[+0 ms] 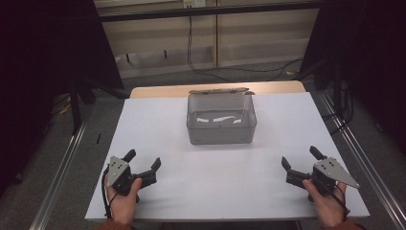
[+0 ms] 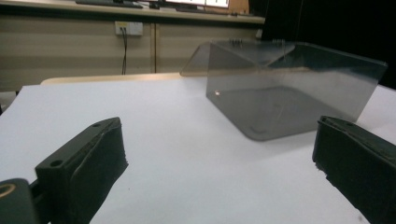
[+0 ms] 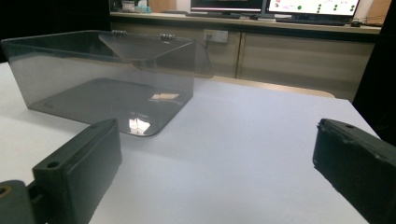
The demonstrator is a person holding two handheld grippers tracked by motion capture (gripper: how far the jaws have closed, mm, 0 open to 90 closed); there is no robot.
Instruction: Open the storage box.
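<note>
A clear plastic box [image 1: 220, 125], lid hinged open behind it, sits mid-table toward the far edge. The left gripper [image 1: 142, 161] and right gripper [image 1: 298, 159] rest near the front corners, jaws spread wide, holding nothing. A careless grip could slide the light box. No legible writing.

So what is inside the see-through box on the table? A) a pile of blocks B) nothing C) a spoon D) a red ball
B, because in the high view you can look straight through the clear box to its bare bottom, which shows light glints and no object, and both gripper views show the same bare inside, with the lid tipped open at the back.
</note>
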